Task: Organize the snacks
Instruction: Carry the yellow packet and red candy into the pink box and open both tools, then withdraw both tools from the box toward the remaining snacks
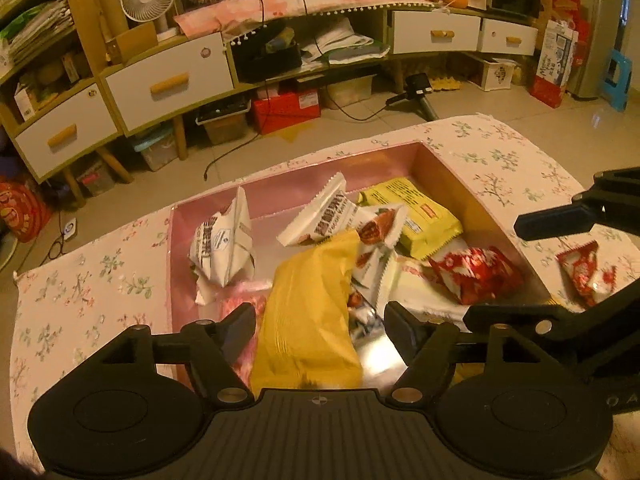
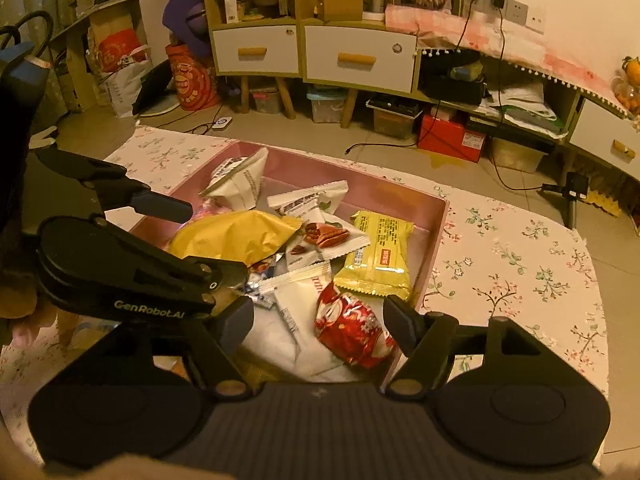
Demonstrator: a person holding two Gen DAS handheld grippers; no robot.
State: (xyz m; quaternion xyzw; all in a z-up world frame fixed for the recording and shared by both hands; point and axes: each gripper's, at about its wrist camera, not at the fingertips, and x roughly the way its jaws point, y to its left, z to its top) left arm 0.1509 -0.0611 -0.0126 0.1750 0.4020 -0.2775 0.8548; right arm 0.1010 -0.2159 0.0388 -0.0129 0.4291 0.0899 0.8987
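Observation:
A pink box [image 1: 452, 176] [image 2: 440, 232] on the floral tablecloth holds several snack packets. A mustard-yellow packet [image 1: 308, 312] [image 2: 236, 240] lies in it between the fingers of my left gripper [image 1: 320, 332] [image 2: 196, 240], which is open; neither pad touches the packet. My right gripper [image 2: 318, 328] [image 1: 496, 272] is open over a red packet [image 2: 352, 332] [image 1: 476, 272] in the box's near corner. A lime-yellow packet [image 1: 420, 216] [image 2: 380, 256], white pecan packets [image 1: 332, 216] [image 2: 324, 236] and a white bag [image 1: 224, 248] [image 2: 240, 184] fill the rest. Another red packet [image 1: 584, 268] lies outside on the cloth.
The table under the floral cloth [image 1: 92, 280] [image 2: 520, 272] ends just beyond the box. Past it are tiled floor with cables [image 1: 240, 148], a low cabinet with white drawers [image 1: 168, 84] [image 2: 360, 58] and storage boxes beneath it.

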